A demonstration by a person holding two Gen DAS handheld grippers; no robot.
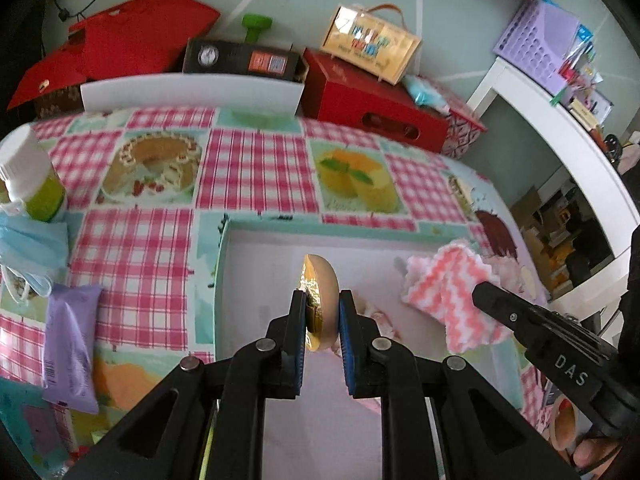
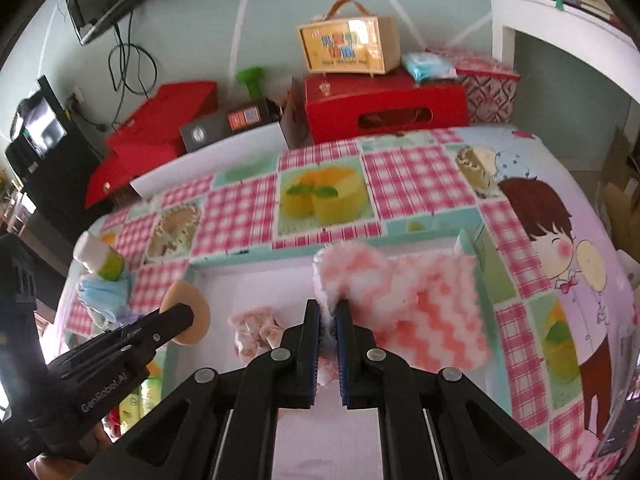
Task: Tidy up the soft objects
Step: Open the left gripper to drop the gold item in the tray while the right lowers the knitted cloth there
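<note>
My left gripper (image 1: 322,298) is shut on a round beige powder puff (image 1: 326,280) with a gold back, held on edge above a shallow white box (image 1: 224,280) with a teal rim. My right gripper (image 2: 327,308) is shut on a corner of a fluffy pink-and-white zigzag cloth (image 2: 420,300), which hangs over the box's right side. The right wrist view shows the left gripper (image 2: 186,312) with the puff (image 2: 192,328) at the box's left side. In the left wrist view the right gripper (image 1: 478,292) and the cloth (image 1: 448,292) are at the right. A crumpled pink fabric piece (image 2: 256,332) lies inside the box.
A white bottle with a green label (image 1: 32,176), blue face masks (image 1: 28,248) and a purple packet (image 1: 70,340) lie left of the box on the checked tablecloth (image 1: 248,168). Red boxes (image 1: 372,108) and a tan carry case (image 1: 372,44) line the far edge.
</note>
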